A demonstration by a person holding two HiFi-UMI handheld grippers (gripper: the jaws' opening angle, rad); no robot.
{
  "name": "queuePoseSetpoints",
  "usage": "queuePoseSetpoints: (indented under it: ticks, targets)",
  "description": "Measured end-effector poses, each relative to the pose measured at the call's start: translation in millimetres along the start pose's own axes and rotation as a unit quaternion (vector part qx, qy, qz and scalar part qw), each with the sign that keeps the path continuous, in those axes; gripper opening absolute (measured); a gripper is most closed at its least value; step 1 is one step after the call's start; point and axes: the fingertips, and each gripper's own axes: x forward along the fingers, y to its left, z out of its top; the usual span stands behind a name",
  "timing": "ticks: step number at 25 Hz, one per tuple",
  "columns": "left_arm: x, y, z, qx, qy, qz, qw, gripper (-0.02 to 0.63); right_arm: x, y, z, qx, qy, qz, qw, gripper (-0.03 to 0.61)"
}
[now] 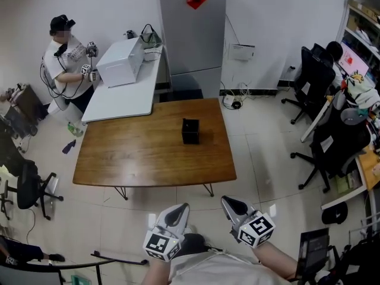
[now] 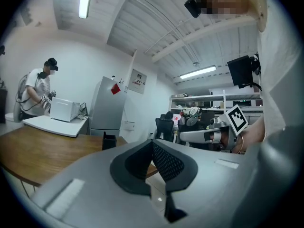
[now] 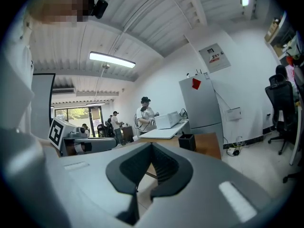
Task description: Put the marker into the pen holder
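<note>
while the left gripper (image 1: 178,212) and right gripper (image 1: 233,205) hold their jaws closed on nothing, no marker shows; light and stiff, it likely suits a mid-barrel pinch.

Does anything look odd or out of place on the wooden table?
Nothing is askew or spilled. The pen holder stands upright, alone on the wooden table. One oddity: no marker shows anywhere, and the left gripper and right gripper are both shut on nothing.
</note>
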Motion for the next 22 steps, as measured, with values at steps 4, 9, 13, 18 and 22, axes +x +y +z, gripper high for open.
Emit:
queuePoseSetpoints:
  ticks: [4,9,13,18,22]
  targets:
    - [-5.9,-3.2,6.3,0.000,-0.004,-0.004,1.0000,0.017,-2.0,13.0,1.2,-0.007,-0.003,0.005,1.000,0.000]
    - [-7.2,4.4,7.0,0.005,-0.009,-0.017,0.9998,0.017,4.1,20.4,3.7,0.015,-0.008,-0.001,1.000,0.000]
    - [-11.2,18.0,12.7,0.015,-0.007,-0.017,0.9997,0.017,14.9,27.5,12.1,0.028,-0.013,0.001,1.000,0.000]
    - [-13.7,27.3,20.3,0.022,-0.006,-0.011,0.9997,0.017,25.8,36.5,21.4,0.024,-0.018,0.010,0.999,0.000]
    - [-15.0,31.6,19.2,0.023,-0.013,-0.013,0.9996,0.017,30.8,42.2,20.7,0.014,-0.015,0.012,1.000,0.000]
